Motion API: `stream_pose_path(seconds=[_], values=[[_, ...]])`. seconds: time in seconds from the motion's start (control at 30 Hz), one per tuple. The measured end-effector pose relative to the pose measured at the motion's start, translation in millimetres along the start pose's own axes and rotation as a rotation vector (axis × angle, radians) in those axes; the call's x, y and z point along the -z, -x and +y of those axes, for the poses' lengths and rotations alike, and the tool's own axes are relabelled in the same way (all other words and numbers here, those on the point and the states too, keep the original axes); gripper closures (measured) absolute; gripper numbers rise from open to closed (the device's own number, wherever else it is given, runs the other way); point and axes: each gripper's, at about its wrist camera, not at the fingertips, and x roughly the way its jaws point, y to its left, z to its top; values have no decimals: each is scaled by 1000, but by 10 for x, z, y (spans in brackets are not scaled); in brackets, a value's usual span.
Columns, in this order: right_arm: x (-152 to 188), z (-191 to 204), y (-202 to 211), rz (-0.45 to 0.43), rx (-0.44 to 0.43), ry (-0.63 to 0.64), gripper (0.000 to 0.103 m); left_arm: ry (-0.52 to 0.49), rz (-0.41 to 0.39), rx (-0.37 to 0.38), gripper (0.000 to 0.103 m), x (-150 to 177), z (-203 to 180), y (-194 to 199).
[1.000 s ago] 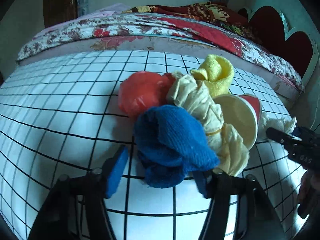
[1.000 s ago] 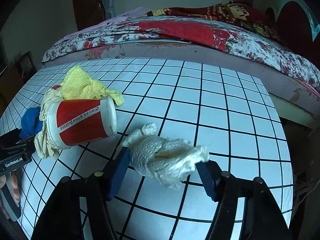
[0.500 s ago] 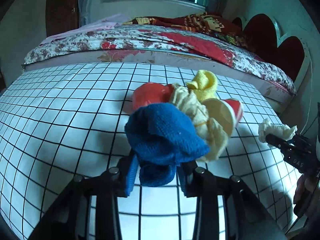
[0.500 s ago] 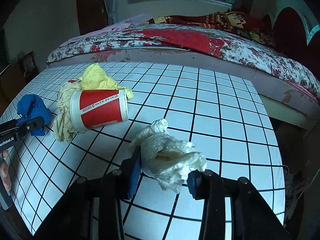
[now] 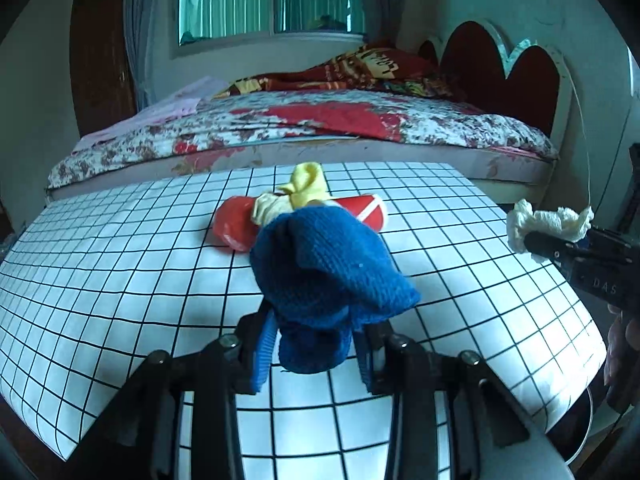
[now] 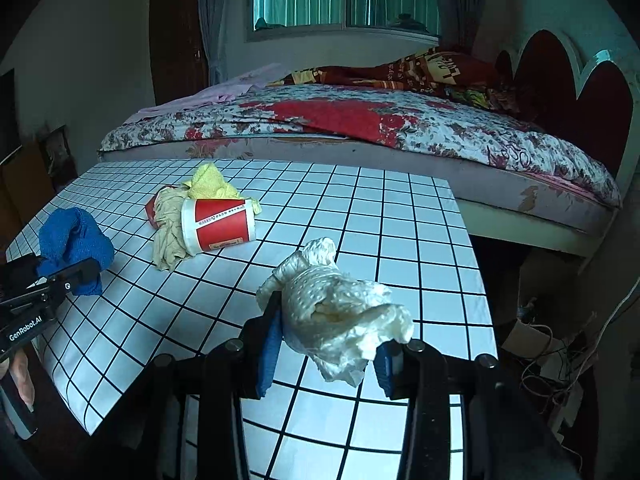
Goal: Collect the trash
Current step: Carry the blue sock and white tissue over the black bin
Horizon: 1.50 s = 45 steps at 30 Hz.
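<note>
Fingers (image 5: 262, 354) of left gripper (image 5: 316, 348) pinch the blue knit cloth (image 5: 324, 276), held above the grid-pattern table (image 5: 120, 264); right gripper (image 6: 326, 350) is clamped on the crumpled white tissue (image 6: 336, 312), also off the surface. Left on the table: red-and-white paper cup (image 6: 218, 226) on its side, touching a beige rag (image 6: 168, 220) and yellow cloth (image 6: 208, 184).

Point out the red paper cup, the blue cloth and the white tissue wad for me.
red paper cup (image 6: 218, 226): right wrist view, on its red side wall.
blue cloth (image 5: 324, 264): left wrist view, on its knitted bulge.
white tissue wad (image 6: 340, 312): right wrist view, on its crumpled middle.
</note>
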Motion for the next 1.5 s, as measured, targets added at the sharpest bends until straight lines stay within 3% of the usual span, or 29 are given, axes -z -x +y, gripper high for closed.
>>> stream_pose_path(seconds=[0.27,0.67,1.07,1.5], values=[[90,-63,534,-76,22,-2,62,-44,-53,19,67,27,-306,304],[535,-425,1267,-161,63,-78,62,-134,-132,76,67,68,-935,816],[972,-872,1701,-173,152,-131,62,-151,-150,195,67,248,-1567,964],[1474,-1214,1903,-163,228,-167,62,-201,-134,290,67,470,-2092,1000]])
